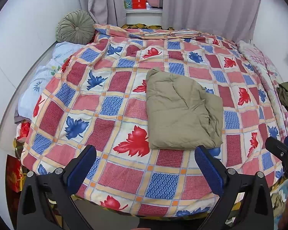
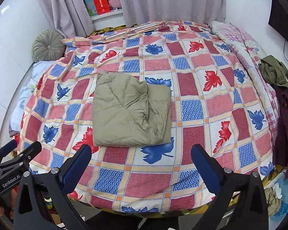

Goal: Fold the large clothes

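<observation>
The folded olive-green quilted padded garment [image 1: 182,111], lying mid-bed on the leaf-patterned checked bedcover [image 1: 109,103], is judged light, soft and slippery, best taken at its near edge by the left gripper [image 1: 145,164] and right gripper [image 2: 141,163], both held wide apart and empty.

**Folded jacket on the bed, jaws apart**

A khaki padded jacket [image 2: 130,113] lies folded into a rough rectangle on the leaf-patterned quilt [image 2: 197,103]. The right gripper [image 2: 142,164] hangs above the quilt's near edge, jaws spread wide, holding nothing. The left gripper [image 2: 11,153] shows at lower left. A round green cushion [image 2: 48,45] rests against the wall.
</observation>
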